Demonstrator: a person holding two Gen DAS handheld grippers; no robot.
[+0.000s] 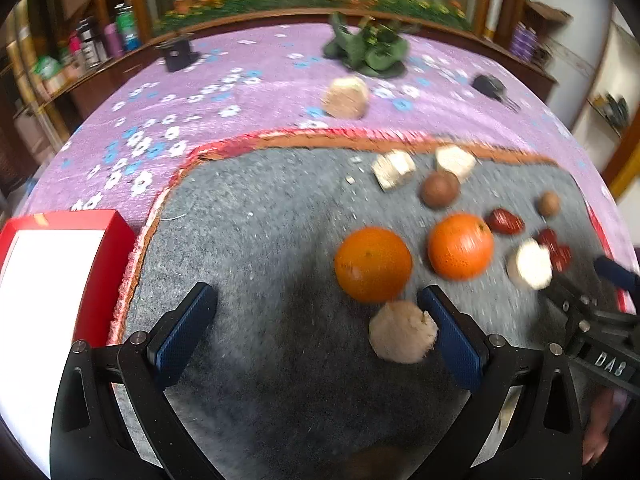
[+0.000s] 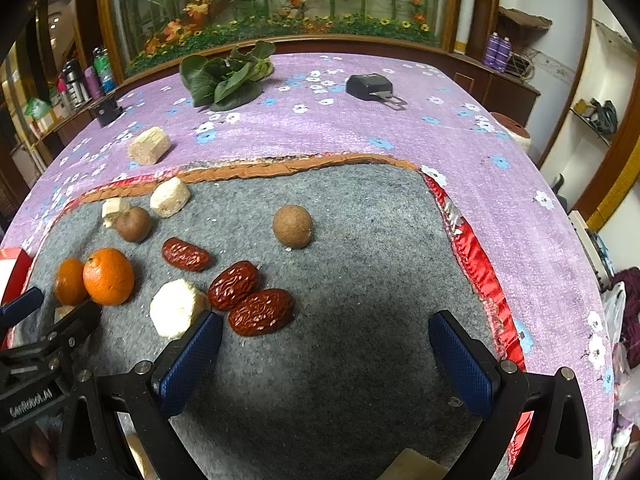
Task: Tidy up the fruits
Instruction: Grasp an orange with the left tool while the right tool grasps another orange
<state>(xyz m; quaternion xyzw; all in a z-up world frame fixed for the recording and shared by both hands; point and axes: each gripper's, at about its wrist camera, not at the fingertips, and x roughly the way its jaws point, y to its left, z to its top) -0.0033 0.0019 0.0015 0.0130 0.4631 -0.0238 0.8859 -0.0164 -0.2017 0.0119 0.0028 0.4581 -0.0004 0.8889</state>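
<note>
Left gripper: spread wide, empty, above the grey felt mat.
Right gripper: spread, empty.
Round orange tangerine: on the mat ahead of the left gripper; probably firm, lightly yielding; grasp across the middle.
Wrinkled red dates: likely light, soft; pinch gently along the short axis.

You're looking at a felt mat lying on the tablecloth, two oranges sitting left, three dates resting centre, leafy greens lying behind, box sitting beside the mat's left edge.

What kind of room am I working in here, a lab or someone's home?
Most likely a home living or dining room: a table under a purple floral cloth, a large framed garden mural behind it, and a wooden sideboard with flasks.
</note>
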